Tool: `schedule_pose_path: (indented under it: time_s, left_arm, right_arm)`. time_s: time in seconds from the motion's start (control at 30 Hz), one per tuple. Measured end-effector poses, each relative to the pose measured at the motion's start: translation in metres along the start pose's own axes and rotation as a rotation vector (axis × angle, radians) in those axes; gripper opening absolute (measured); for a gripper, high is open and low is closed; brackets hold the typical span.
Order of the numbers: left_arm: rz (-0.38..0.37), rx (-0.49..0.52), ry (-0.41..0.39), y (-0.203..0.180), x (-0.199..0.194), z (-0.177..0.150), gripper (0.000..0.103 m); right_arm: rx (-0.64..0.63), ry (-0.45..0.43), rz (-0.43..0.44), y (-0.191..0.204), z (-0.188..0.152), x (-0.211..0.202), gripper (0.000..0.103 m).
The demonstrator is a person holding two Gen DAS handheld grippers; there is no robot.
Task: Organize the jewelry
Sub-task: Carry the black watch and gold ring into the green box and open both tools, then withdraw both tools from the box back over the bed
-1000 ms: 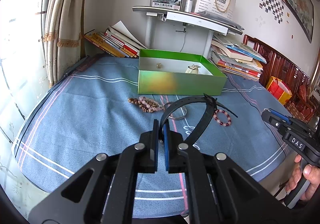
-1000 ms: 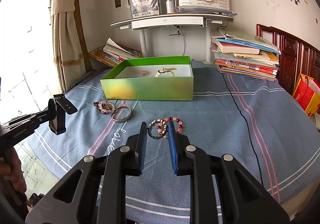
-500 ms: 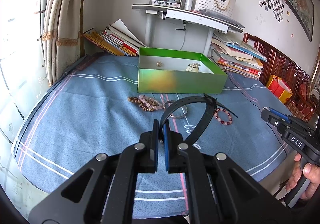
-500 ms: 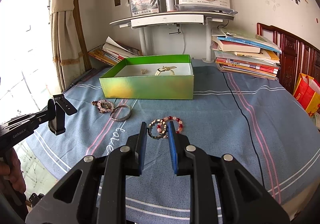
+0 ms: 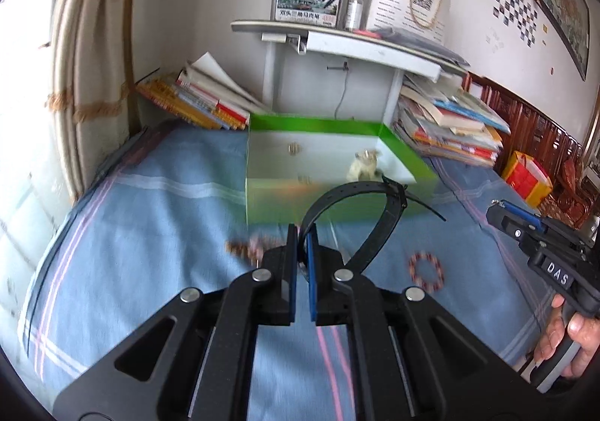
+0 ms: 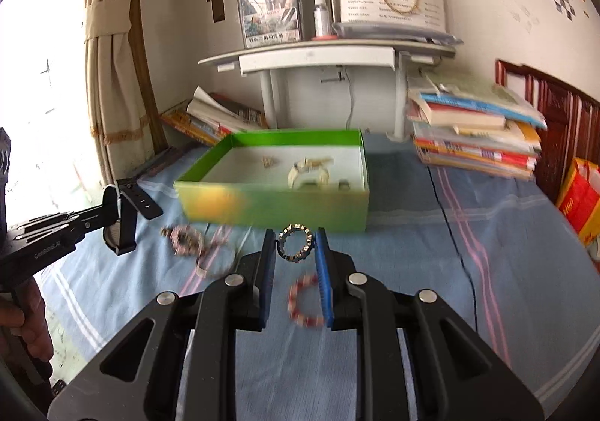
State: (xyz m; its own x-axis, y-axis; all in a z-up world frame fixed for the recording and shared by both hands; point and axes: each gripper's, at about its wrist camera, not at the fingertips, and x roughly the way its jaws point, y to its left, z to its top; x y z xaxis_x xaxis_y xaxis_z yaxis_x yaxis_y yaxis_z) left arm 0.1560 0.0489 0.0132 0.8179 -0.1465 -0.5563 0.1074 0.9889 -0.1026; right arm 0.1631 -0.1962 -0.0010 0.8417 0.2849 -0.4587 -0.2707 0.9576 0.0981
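Two grips: left gripper [image 5: 302, 252] clamps floppy black watch strap [image 5: 352, 192]; right gripper [image 6: 296, 246] pinches stiff, light metal-link ring bracelet [image 6: 295, 242] across its rim.

Motion blur smears the beaded bracelet [image 5: 250, 249] near my left tongs [image 5: 301, 256]. The pieces in the green box [image 6: 278, 211] are too small for me to identify.

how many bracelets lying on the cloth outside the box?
3: pink-brown bead bracelet at left; silver bangle beside it; red bead bracelet below the right hand-held gripper. Others may be hidden.
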Motion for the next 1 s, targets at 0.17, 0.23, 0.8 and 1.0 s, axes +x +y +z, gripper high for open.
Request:
schedule_pose_path:
  time_s: [0.17,0.23,0.8,1.0]
  left_arm:
    - [0.014,0.01,0.015,-0.004,0.053,0.054,0.005]
    - [0.032,0.01,0.035,-0.004,0.083,0.073,0.005]
    - [0.12,-0.035,-0.18,0.026,0.09,0.11,0.094]
    - [0.127,-0.003,-0.285,0.019,-0.008,0.063,0.099]
  right_arm:
    - [-0.016,0.003,0.03,-0.001,0.047,0.055,0.021]
    - [-0.031,0.004,0.029,-0.001,0.066,0.082,0.021]
    - [0.04,-0.096,-0.018,-0.039,0.1,0.098,0.068]
    - [0.051,-0.191,-0.059,-0.039,0.054,-0.008,0.077]
